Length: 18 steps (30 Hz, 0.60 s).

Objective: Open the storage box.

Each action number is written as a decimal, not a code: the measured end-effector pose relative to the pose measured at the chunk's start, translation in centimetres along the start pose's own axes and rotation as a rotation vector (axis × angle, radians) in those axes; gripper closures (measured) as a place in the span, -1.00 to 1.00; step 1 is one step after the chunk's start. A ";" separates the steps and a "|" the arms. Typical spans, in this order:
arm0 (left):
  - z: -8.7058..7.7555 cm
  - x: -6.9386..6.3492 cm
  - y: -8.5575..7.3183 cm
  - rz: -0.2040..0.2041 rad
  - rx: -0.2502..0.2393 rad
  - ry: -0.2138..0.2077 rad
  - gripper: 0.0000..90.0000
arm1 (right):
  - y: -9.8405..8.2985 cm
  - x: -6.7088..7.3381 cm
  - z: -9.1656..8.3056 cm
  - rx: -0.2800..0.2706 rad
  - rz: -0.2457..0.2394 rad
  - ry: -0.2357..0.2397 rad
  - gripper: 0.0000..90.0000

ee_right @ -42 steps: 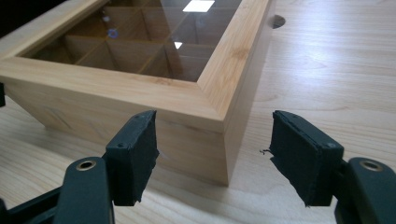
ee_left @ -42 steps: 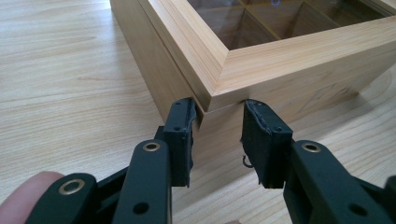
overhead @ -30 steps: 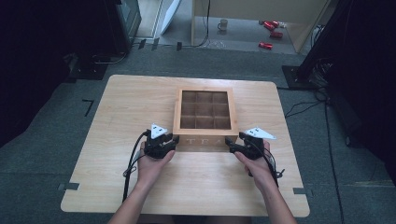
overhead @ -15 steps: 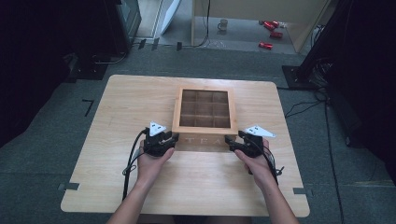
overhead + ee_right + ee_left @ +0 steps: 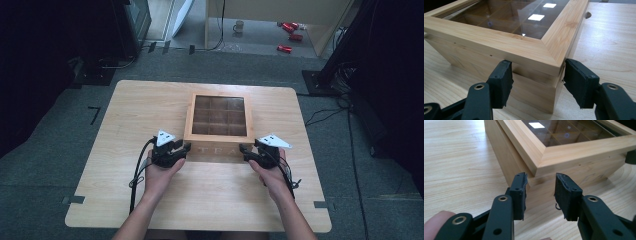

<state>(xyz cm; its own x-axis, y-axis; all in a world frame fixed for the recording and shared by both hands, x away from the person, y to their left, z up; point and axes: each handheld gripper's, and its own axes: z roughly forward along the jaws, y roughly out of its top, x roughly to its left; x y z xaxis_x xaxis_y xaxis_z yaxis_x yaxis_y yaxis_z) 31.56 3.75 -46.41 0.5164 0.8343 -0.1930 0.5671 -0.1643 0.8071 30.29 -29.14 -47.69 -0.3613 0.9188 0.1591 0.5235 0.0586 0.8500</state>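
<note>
The left hand-held gripper has its jaws spread apart, pointing at the near left corner of a wooden box; in the left gripper view the left hand-held gripper frames that corner without clearly touching it. The right hand-held gripper is also spread, and in the right gripper view the right hand-held gripper straddles the box's near right corner just under the lid's overhang. The box has a glass-paned lid showing a grid of compartments, lettering on its front wall, and sits near the middle of the table, slightly toward the far edge.
</note>
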 end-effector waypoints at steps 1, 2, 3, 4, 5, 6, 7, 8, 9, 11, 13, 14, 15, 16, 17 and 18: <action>-0.2 0.1 -0.3 0.005 0.005 0.000 0.34 | 0.0 0.0 0.0 -0.003 0.002 0.000 -0.10; -0.3 0.3 -0.6 0.006 0.008 -0.003 0.31 | 0.1 0.1 -0.1 -0.011 0.007 0.000 -0.10; -0.5 0.7 -1.2 0.007 0.019 -0.007 0.27 | 0.4 0.1 -0.3 -0.020 0.013 0.001 -0.10; -0.5 0.7 -1.2 0.007 0.019 -0.007 0.25 | 0.5 0.1 -0.3 -0.018 0.016 0.005 -0.10; -0.7 1.0 -1.6 0.005 0.026 -0.006 0.25 | 0.5 0.1 -0.3 -0.018 0.016 0.005 -0.10; -1.0 1.5 -2.2 -0.001 0.029 -0.004 0.24 | 0.8 0.1 -0.4 -0.018 0.013 0.004 -0.10; -1.2 1.9 -2.7 -0.004 0.037 0.000 0.21 | 1.1 0.2 -0.5 -0.021 0.004 0.001 -0.10; -1.4 2.3 -3.1 -0.010 0.044 0.005 0.19 | 1.4 0.3 -0.6 -0.023 0.000 -0.001 -0.10; -1.6 2.6 -3.5 -0.012 0.049 0.010 0.17 | 1.8 0.3 -0.8 -0.031 -0.005 -0.003 -0.10; -2.3 3.6 -4.4 -0.024 0.058 0.026 0.17 | 2.1 0.4 -0.9 -0.035 -0.006 -0.005 -0.10; -2.9 4.3 -5.2 -0.039 0.059 0.039 0.16 | 2.6 0.5 -1.1 -0.046 -0.010 -0.011 -0.10; -3.2 4.7 -5.6 -0.042 0.065 0.048 0.15 | 2.8 0.5 -1.2 -0.048 -0.008 -0.013 -0.10; -3.5 4.9 -6.0 -0.041 0.067 0.059 0.12 | 3.5 0.6 -1.4 -0.056 -0.015 -0.019 -0.10; -3.7 5.1 -6.2 -0.039 0.070 0.065 0.12 | 3.5 0.6 -1.4 -0.056 -0.015 -0.019 -0.10; -3.9 5.3 -6.5 -0.035 0.076 0.073 0.11 | 3.8 0.7 -1.5 -0.060 -0.021 -0.022 -0.10; -4.2 5.5 -6.8 -0.029 0.078 0.083 0.09 | 4.2 0.6 -1.6 -0.062 -0.009 -0.017 -0.10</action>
<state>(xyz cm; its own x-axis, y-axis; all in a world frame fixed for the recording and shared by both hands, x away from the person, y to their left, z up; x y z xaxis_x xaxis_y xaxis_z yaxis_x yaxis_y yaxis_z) 27.89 11.65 -50.61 0.4461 0.8793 -0.1667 0.6310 -0.1769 0.7553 31.00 -28.93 -43.24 -0.3519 0.9250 0.1431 0.4713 0.0430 0.8809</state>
